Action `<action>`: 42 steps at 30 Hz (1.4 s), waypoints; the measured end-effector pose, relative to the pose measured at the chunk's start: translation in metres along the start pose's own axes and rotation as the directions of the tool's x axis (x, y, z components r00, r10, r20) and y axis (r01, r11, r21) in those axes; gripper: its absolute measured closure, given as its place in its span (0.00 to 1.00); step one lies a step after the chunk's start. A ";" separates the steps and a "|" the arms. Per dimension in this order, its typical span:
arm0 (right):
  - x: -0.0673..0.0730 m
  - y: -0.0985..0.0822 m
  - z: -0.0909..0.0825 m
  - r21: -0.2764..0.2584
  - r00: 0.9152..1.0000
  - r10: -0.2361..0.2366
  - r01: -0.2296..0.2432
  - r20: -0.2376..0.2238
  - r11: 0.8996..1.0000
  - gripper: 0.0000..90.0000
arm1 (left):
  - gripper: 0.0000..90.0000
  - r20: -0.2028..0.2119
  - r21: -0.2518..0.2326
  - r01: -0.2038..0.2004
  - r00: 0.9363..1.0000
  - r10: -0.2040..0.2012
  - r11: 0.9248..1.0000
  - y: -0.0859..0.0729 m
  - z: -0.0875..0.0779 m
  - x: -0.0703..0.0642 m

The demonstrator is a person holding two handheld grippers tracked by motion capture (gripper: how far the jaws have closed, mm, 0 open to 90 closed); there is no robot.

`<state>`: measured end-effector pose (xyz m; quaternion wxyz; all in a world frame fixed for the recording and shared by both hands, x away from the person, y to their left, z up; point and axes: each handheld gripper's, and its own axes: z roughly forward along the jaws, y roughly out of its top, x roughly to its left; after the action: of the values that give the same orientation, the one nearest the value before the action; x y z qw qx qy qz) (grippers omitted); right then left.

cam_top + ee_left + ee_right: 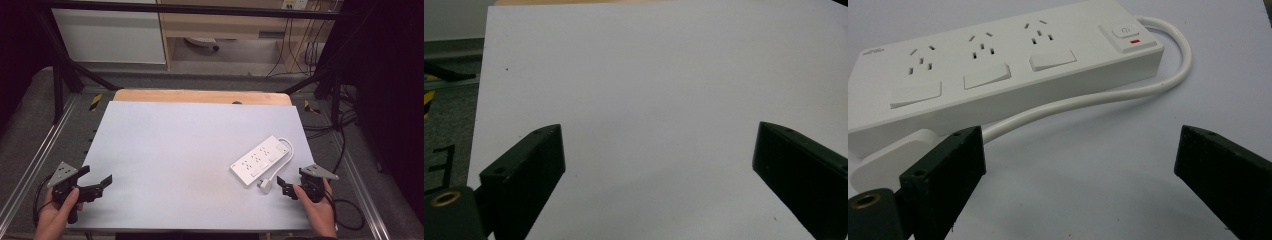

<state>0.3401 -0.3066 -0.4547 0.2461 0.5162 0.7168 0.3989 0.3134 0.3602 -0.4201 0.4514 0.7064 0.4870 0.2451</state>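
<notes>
White power strip (998, 65) near wide-open empty right claw (1078, 165); plug (893, 160) perhaps touching; left claw (659, 170) likewise.

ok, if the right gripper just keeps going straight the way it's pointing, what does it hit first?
Probably the white plug and its cable, which lie just ahead of the open right gripper, with the power strip right behind them. Depth is hard to judge; nothing is between the jaws yet.

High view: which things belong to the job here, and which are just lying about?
In the job:
- power strip, white, three sockets
- its cord and plug
- right gripper, open, nearest the plug
- left gripper, open, over the bare board

Lying about:
- cables on the floor beyond the table
</notes>
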 end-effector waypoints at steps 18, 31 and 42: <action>0.005 0.004 -0.001 -0.017 1.000 -0.008 0.007 -0.029 1.000 0.05 | 0.07 0.005 0.009 -0.005 1.000 0.005 1.000 0.000 0.001 -0.002; 0.007 0.012 -0.010 -0.028 0.999 -0.008 0.007 -0.043 1.000 0.04 | 0.07 0.007 0.008 -0.009 1.000 0.009 1.000 0.000 0.001 -0.002; 0.005 0.015 -0.017 -0.064 0.999 0.005 -0.009 -0.048 0.998 0.04 | 0.07 0.012 0.009 -0.012 1.000 0.012 1.000 0.000 0.001 -0.003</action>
<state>0.3335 -0.3051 -0.4328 0.2439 0.5008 0.7075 0.4350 0.3132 0.3569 -0.4207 0.4497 0.7128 0.4810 0.2417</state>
